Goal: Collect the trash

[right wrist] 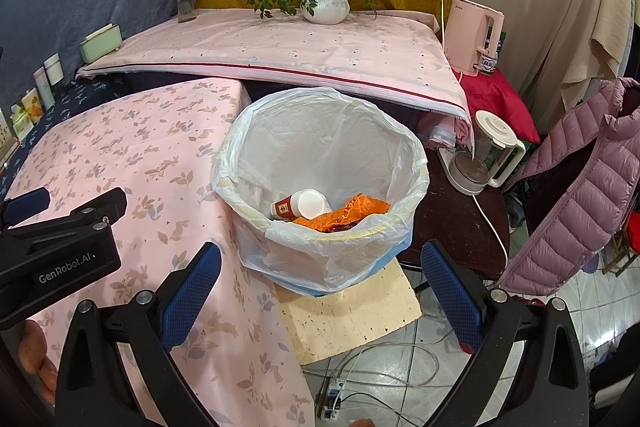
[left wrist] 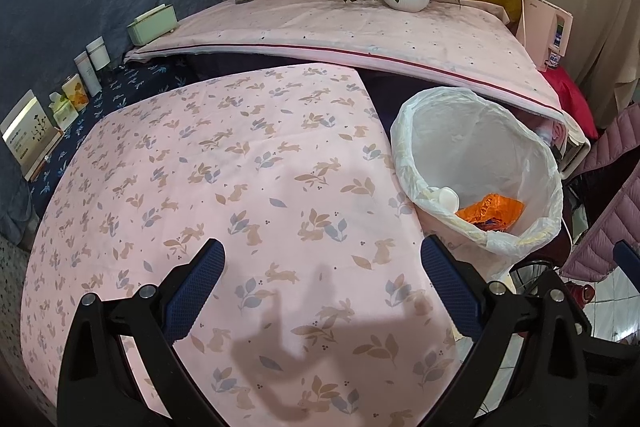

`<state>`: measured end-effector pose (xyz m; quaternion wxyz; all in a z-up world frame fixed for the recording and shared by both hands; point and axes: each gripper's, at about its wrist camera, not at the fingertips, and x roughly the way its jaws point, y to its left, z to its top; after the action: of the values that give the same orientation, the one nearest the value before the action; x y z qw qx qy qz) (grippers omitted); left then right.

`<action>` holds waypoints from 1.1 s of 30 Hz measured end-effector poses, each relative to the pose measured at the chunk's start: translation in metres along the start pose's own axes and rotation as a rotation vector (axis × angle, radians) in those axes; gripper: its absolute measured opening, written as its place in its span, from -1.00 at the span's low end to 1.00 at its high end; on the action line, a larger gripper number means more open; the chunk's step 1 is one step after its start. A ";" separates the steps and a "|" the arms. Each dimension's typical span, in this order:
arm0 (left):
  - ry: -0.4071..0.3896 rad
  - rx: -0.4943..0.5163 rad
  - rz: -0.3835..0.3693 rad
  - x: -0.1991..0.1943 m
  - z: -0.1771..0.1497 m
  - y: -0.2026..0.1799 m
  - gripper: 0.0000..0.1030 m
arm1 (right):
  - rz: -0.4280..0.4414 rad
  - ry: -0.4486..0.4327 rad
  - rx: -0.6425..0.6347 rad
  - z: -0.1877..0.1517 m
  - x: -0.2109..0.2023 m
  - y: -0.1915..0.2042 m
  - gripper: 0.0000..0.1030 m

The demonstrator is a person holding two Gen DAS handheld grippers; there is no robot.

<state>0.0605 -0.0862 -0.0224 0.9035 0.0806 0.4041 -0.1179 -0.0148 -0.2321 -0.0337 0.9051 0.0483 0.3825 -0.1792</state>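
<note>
While both our left gripper (left wrist: 322,281) and right gripper (right wrist: 320,283) gape empty, the bottle (right wrist: 300,205) and soft wrapper (right wrist: 344,213) look light in the bin (right wrist: 320,259); pinch its thin liner rim.

1. You cannot see the floor of the trash bin (right wrist: 320,163); the near rim hides the lower part of the orange wrapper (right wrist: 344,213) and most of the small white bottle (right wrist: 300,205).
2. In your left wrist view, the bottle (left wrist: 447,199) shows only as a white cap; its label is out of sight.
3. The print on the boxes (left wrist: 30,135) along the left edge is too small to read.
4. The right gripper (left wrist: 626,257) is cut off at the left view's right margin, so its fingers are barely visible.
5. The glass kettle (right wrist: 486,151) is partly hidden behind the hanging cloth edge (right wrist: 460,107).
6. The power strip (right wrist: 332,399) is cropped by the bottom edge.
</note>
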 end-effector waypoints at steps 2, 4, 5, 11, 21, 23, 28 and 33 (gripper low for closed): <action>-0.002 -0.001 0.000 0.000 0.000 0.000 0.82 | -0.001 0.000 0.000 0.000 0.000 0.000 0.88; -0.002 0.000 0.001 0.000 0.000 0.000 0.82 | 0.000 0.000 0.000 0.000 0.000 0.000 0.88; 0.000 -0.001 0.000 0.000 0.000 0.000 0.82 | 0.000 0.000 0.000 0.000 0.000 0.000 0.88; 0.004 -0.001 -0.007 0.001 0.000 0.001 0.83 | 0.001 0.002 -0.005 -0.001 0.001 0.001 0.87; 0.016 0.020 -0.021 0.005 -0.002 -0.001 0.83 | 0.002 0.004 -0.007 0.000 0.003 0.000 0.87; 0.017 0.020 -0.019 0.005 -0.002 0.000 0.83 | 0.003 0.006 -0.006 -0.001 0.005 -0.001 0.87; 0.023 0.016 -0.014 0.007 -0.004 0.001 0.83 | 0.002 0.009 -0.002 -0.002 0.006 -0.003 0.87; 0.025 0.017 -0.016 0.007 -0.005 0.001 0.83 | 0.003 0.010 -0.001 -0.002 0.006 -0.005 0.87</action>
<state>0.0619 -0.0852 -0.0304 0.8967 0.0867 0.4148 -0.1276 -0.0139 -0.2380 -0.0396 0.9035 0.0494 0.3870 -0.1774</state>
